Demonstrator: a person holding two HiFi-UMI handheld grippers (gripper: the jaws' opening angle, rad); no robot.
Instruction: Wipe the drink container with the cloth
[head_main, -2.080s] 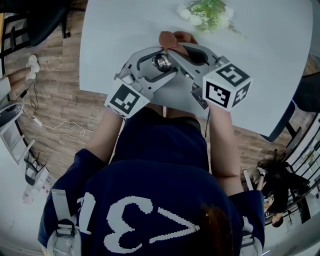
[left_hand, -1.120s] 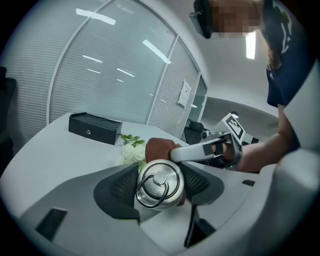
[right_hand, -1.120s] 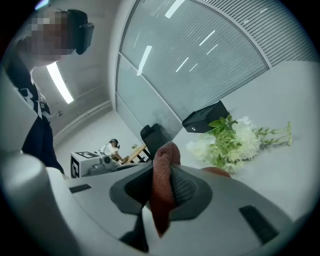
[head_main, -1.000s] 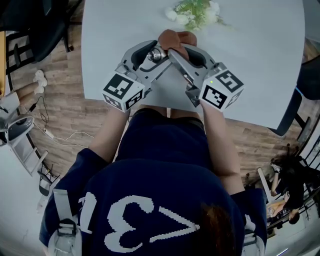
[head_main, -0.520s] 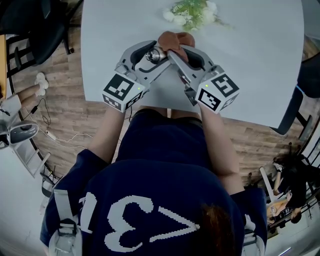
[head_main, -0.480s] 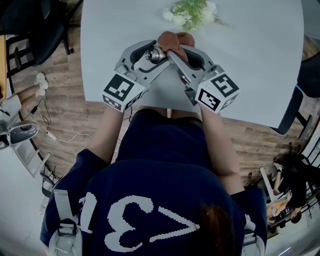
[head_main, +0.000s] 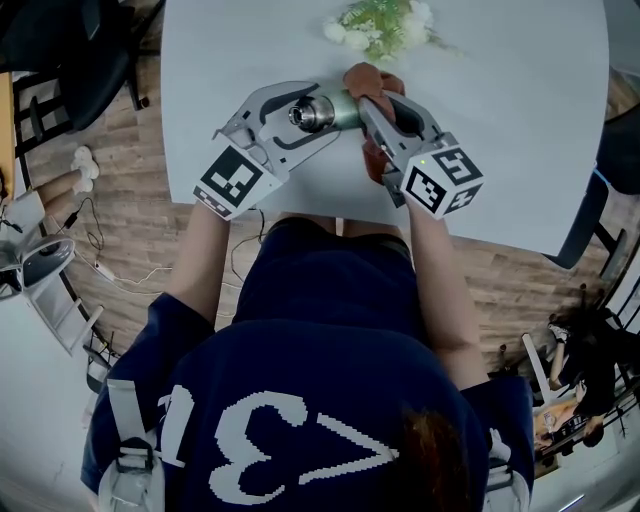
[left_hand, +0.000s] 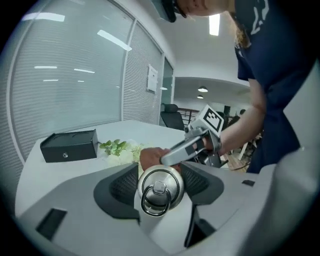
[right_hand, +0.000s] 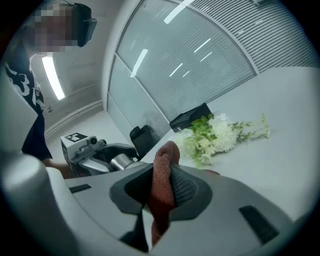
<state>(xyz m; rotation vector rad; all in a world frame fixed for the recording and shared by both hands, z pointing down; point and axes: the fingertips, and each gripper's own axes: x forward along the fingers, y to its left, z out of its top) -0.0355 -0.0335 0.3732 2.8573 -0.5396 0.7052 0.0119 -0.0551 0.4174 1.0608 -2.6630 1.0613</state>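
The left gripper (head_main: 296, 112) was clenched on a stainless-steel drink container with a ring-handled lid (left_hand: 159, 189). It held the container roughly level above the white table (head_main: 520, 120), by the near edge, with the lid facing back along the jaws. The right gripper (head_main: 372, 105) had its jaws clamped on a rust-brown terry cloth (right_hand: 163, 175), which bunched at the container's far end. I could not tell whether they touched. A spray of white flowers with green leaves (head_main: 385, 22) lay towards the far edge, a black box (left_hand: 69, 145) beside it.

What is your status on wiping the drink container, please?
Left gripper shut on drink container. Right gripper shut on cloth, by the container's body. Flowers beyond, not obstructing.
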